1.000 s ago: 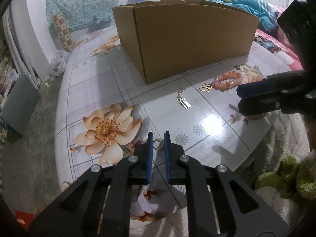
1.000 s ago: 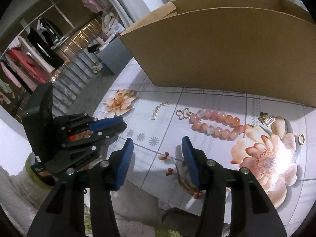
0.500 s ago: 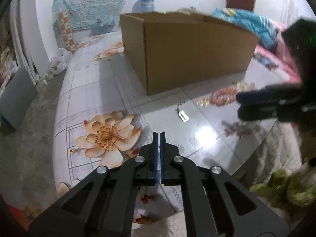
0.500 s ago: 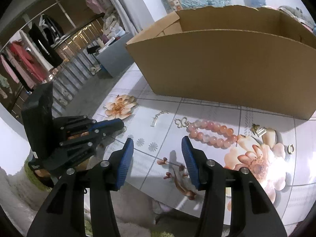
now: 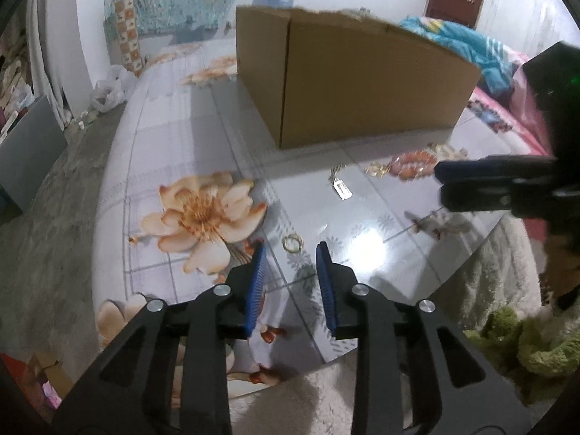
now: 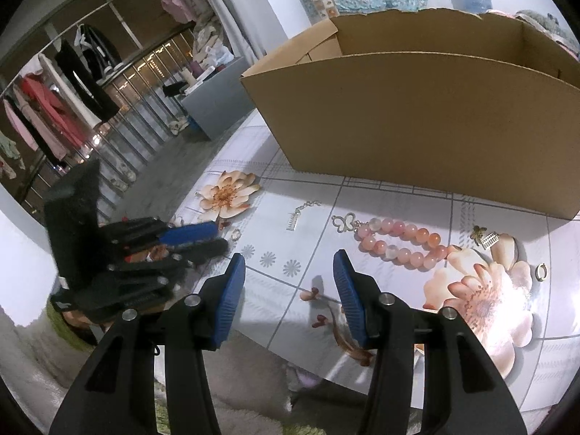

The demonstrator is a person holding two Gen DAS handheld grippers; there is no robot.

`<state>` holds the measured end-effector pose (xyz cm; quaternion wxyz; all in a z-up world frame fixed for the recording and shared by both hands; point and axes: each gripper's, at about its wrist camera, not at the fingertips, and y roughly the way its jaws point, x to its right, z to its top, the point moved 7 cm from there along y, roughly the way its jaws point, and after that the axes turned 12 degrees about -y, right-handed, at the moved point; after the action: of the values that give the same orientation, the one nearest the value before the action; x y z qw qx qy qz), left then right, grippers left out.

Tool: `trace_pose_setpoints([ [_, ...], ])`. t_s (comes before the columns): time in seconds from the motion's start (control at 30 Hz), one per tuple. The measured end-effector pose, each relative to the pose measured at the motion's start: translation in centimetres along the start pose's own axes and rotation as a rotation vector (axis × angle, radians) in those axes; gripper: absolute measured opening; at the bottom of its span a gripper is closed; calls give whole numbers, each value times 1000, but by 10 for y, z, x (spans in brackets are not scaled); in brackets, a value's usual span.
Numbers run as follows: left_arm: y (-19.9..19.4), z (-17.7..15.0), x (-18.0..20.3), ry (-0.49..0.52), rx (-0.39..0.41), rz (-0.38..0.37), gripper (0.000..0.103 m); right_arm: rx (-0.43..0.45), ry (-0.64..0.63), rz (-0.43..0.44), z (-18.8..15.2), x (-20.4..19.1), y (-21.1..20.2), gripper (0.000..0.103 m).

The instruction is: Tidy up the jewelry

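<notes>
A small gold ring (image 5: 293, 243) lies flat on the flowered table (image 5: 174, 145), just ahead of my left gripper (image 5: 291, 253) and in line with the gap. The left jaws are opening and the pads touch nothing. The right wrist view shows that ring (image 6: 235, 233) beside the left gripper (image 6: 217, 241). My right gripper (image 6: 289, 264) hovers open and empty over the table's near edge. Beyond it lie a pink bead bracelet (image 6: 398, 243) with a butterfly charm (image 6: 344, 223), a silver tag on a chain (image 6: 297, 219), a small gold charm (image 6: 485, 235) and a gold hoop (image 6: 542, 272).
An open cardboard box (image 6: 417, 123) stands at the back of the table, its near wall close behind the jewelry. The round table's edge (image 5: 326, 359) drops to a pale rug. The right gripper (image 5: 449, 181) reaches in from the right in the left wrist view.
The left jaws stood around the gold ring, shut tight, then spread apart; the ring now lies on the table ahead of the tips. The right gripper stayed open and hardly moved.
</notes>
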<state>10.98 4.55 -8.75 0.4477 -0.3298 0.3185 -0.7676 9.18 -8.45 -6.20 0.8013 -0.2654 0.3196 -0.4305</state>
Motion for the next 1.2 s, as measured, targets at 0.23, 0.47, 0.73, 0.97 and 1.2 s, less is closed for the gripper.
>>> trace_pose_setpoints([
  [0.23,12,7,16,30,12,-33,31,10,12,-13,-2,3,-7,50],
  [0.47,15,5,37,75,12,-99,31,10,36,-13,-5,8,-8,50],
  [0.73,4,3,24,52,23,-31,31,7,36,-1,-3,10,-3,50],
  [0.97,8,0,17,86,-2,52,19,8,40,6,-3,11,0,50],
  [1.2,9,1,23,102,-11,48,19,9,48,-1,-3,13,-2,50],
])
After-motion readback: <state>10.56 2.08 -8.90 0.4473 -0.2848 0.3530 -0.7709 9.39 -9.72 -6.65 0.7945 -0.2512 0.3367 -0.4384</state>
